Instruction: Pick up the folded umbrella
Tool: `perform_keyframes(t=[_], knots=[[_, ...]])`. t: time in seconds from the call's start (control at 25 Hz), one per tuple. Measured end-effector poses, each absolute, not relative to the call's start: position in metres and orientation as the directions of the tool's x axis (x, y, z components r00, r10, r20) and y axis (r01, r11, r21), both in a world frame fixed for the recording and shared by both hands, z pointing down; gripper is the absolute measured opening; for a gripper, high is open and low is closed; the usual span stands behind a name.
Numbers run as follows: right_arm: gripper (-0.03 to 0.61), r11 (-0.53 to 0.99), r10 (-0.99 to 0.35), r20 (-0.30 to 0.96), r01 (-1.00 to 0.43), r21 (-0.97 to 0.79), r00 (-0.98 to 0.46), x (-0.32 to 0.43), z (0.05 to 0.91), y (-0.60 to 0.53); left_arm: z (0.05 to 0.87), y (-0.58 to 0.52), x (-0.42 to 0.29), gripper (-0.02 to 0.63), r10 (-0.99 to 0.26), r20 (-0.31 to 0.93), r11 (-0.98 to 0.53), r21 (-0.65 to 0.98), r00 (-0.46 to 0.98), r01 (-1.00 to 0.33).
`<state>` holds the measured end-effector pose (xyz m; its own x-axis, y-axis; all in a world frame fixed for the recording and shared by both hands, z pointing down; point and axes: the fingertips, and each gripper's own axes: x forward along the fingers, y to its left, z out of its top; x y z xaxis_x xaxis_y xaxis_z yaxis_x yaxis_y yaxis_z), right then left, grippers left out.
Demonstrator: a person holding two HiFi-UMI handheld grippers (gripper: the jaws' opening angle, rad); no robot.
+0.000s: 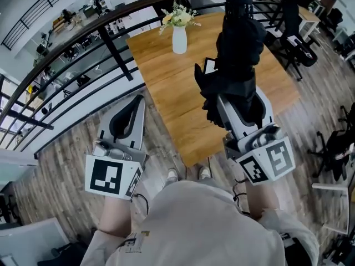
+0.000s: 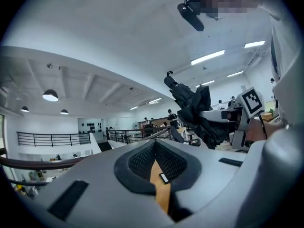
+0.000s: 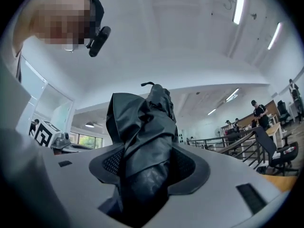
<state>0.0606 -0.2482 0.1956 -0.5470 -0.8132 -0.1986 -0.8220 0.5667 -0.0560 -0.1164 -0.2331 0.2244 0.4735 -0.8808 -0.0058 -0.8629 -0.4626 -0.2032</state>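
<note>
Room: big bright office hall, white ceiling with long lights, desks and people far off.
Floor point(image 1: 72, 154): grey-brown wood planks, far down under both grippers.
Table point(image 1: 166, 82): light brown wood, down below and ahead of the right gripper point(image 1: 239, 105), not touching it.
Vase point(image 1: 179, 40): white, upright on the table, out ahead between the two grippers, with yellow and white flowers point(image 1: 178, 18) in it.
Railing point(image 1: 111, 43): black bars, slanting across ahead of the left gripper point(image 1: 128, 115) and on past the table.
Right gripper: jaws clamped on the folded umbrella point(image 1: 238, 43), black pads pressing it from both sides.
Folded umbrella: black, crumpled cloth, stuck between the right gripper's jaws, up off the table. Pokes out well past the fingertips, with loose folds bunched over the jaws.
Left gripper: jaws together at the tips, nothing held. Only a thin slit between the black pads, with brown showing through.
Grippers together: side by side, well apart. From the left gripper view, umbrella off to the right.
Marker cubes: black-and-white squares, one at the back of the left gripper point(image 1: 111, 177) and one at the back of the right point(image 1: 270, 162).
Person: pale beige top point(image 1: 205, 226) behind both grippers, light shoes point(image 1: 188, 174) on the floor by the near table edge.
</note>
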Motion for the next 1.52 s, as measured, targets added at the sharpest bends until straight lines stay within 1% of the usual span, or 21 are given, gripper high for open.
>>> perform_keyframes(t=[0.16, 0.4, 0.8, 1.08, 1.52], knots=[[0.267, 0.577, -0.797, -0.23, -0.817, -0.017, -0.558, 0.065, 0.191, -0.218, 0.223, -0.209, -0.115, 0.017, -0.881, -0.025, -0.454, -0.239, 0.473, -0.858], [0.267, 0.581, -0.796, -0.204, -0.814, 0.007, -0.57, 0.067, 0.202, -0.213, 0.222, -0.203, -0.114, 0.017, -0.877, -0.038, -0.457, -0.236, 0.478, -0.858], [0.268, 0.566, -0.821, -0.126, -0.822, -0.062, -0.556, 0.076, 0.231, -0.222, 0.247, -0.205, -0.1, 0.017, -0.872, 0.03, -0.485, -0.185, 0.488, -0.855], [0.268, 0.57, -0.821, -0.103, -0.818, -0.077, -0.562, 0.077, 0.235, -0.222, 0.252, -0.204, -0.098, 0.017, -0.869, 0.042, -0.493, -0.154, 0.493, -0.856], [0.273, 0.543, -0.84, -0.085, -0.833, -0.109, -0.536, 0.079, 0.238, -0.225, 0.247, -0.204, -0.109, 0.017, -0.87, 0.03, -0.489, -0.166, 0.491, -0.856]])
